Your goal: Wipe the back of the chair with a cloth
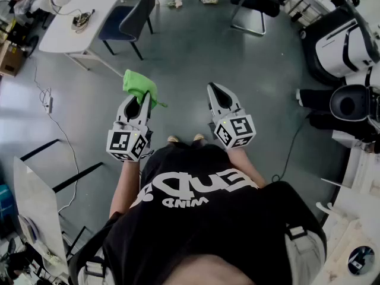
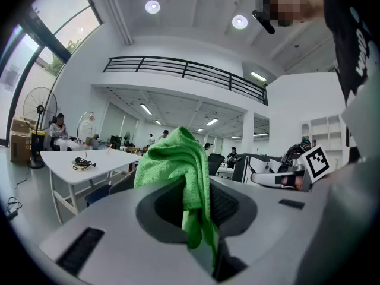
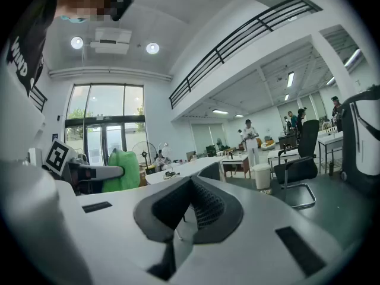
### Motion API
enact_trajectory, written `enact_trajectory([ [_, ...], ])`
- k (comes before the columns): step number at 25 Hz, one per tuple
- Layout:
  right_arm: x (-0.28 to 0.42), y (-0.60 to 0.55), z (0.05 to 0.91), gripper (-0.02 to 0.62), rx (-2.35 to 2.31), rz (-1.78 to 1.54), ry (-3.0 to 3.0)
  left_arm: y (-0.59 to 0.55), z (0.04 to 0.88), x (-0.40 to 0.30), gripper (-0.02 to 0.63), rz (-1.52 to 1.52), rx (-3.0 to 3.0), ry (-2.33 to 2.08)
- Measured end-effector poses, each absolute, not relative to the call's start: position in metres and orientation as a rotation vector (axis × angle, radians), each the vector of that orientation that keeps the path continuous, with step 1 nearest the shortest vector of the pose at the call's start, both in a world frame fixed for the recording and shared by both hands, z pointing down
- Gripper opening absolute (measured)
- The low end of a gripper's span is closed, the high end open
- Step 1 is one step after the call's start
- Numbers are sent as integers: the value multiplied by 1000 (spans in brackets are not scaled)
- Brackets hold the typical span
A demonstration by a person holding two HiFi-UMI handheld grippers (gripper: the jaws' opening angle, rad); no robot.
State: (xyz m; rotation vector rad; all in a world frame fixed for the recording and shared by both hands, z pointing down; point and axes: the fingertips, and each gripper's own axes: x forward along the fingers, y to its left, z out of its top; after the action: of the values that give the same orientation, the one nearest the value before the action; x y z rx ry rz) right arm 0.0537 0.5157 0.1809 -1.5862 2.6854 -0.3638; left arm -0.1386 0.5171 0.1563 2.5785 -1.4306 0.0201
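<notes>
My left gripper (image 1: 141, 100) is held in front of the person's waist, shut on a bright green cloth (image 1: 140, 86) that bunches out past its tips. In the left gripper view the cloth (image 2: 177, 162) stands up between the jaws and a strip of it hangs down into the gap. My right gripper (image 1: 215, 90) is level with it on the right, shut with nothing in it; its tips (image 3: 190, 180) meet. A dark blue chair (image 1: 133, 16) stands at a white table, some way ahead on the left. A black chair (image 1: 255, 2) stands ahead on the right.
The white table (image 1: 89, 8) carries a small tangle of cables. White machines (image 1: 344, 46) crowd the right side. A cable (image 1: 59, 129) trails over the grey floor at the left, by a black frame (image 1: 56, 165). People stand far off in the hall (image 3: 249, 136).
</notes>
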Motion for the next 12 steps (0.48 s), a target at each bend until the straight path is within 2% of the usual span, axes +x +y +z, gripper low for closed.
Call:
enact_trajectory([
  [12,44,503,204,-3,-1689,-403,2617,485,176,-161,69,41,2618,-1352],
])
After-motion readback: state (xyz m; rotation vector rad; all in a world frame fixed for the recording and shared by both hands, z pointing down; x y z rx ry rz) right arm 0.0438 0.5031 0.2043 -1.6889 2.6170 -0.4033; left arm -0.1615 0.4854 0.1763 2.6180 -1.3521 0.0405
